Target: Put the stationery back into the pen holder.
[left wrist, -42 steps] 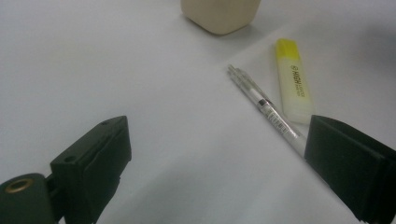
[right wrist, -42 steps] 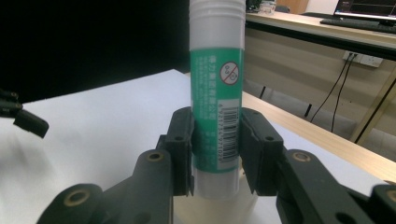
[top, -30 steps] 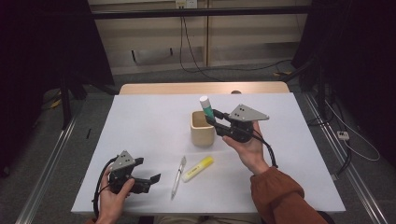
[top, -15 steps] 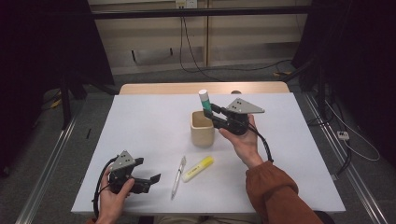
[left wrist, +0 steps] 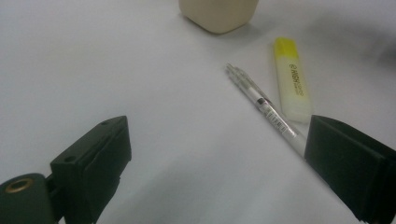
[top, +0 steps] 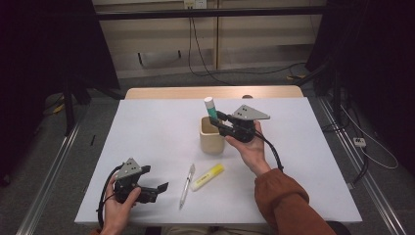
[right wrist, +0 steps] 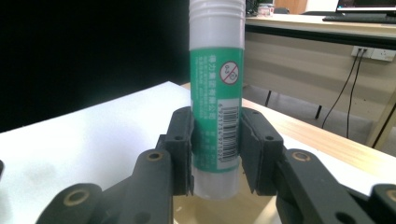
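A green and white glue stick [top: 211,110] [right wrist: 216,98] stands upright between the jaws of my right gripper [top: 219,120] [right wrist: 215,156], which is shut on it. Its lower end hangs just over the mouth of a beige cup [top: 211,139] near the middle of the white table [top: 147,127]. My left gripper [top: 159,189] [left wrist: 219,163] rests low at the front left, open and holding nothing. In front of it lie a clear pen [top: 186,185] [left wrist: 261,101] and a yellow highlighter [top: 208,176] [left wrist: 292,79]. The cup's base [left wrist: 218,14] shows at the top of the left gripper view.
A wooden strip [top: 210,92] runs along the table's far edge. Cables [top: 200,49] lie on the floor behind. Dark stands [top: 68,93] flank the table on both sides.
My right gripper has carried the glue stick a little left and down, bringing it closer over the cup. The left gripper has stayed where it was.
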A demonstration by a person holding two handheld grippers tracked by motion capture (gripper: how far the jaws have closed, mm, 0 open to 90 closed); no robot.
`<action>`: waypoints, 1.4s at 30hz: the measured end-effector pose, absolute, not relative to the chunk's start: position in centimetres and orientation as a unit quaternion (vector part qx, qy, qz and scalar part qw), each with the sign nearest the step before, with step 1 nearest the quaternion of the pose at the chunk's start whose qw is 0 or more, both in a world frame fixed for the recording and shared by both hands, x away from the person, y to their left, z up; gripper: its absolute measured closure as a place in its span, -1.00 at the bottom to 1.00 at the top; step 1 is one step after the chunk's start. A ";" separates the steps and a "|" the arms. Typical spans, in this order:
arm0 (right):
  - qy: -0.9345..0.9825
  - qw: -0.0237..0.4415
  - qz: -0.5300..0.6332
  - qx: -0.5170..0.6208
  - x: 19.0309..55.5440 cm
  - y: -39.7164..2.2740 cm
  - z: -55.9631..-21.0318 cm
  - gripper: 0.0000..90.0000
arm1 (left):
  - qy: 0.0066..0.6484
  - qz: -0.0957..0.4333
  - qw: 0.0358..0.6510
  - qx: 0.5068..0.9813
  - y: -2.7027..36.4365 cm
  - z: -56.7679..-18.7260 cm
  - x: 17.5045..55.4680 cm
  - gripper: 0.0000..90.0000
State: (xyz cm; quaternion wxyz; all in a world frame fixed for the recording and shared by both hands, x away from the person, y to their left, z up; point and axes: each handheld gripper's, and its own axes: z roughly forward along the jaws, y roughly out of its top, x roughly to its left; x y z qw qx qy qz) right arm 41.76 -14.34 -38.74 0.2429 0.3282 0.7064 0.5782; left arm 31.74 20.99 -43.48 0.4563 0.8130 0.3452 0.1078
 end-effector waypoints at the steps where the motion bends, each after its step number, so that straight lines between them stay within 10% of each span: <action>1: 0.708 0.241 0.576 0.330 41.8 -14.3 -38.9 0.49 | 0.346 0.108 0.457 0.813 21.0 -43.5 31.7 -0.84; 20: 0.717 0.244 0.559 0.337 41.9 -14.2 -40.7 0.45 | 0.347 0.107 0.456 0.813 21.0 -43.5 31.7 -0.84; 32: 0.703 0.251 0.569 0.346 41.0 -14.5 -39.4 -0.62 | 0.345 0.108 0.456 0.813 21.0 -43.5 31.7 -0.84; 42: 0.714 0.236 0.548 0.366 39.8 -16.3 -39.5 -0.75 | 0.349 0.103 0.455 0.813 21.0 -43.6 31.8 -0.84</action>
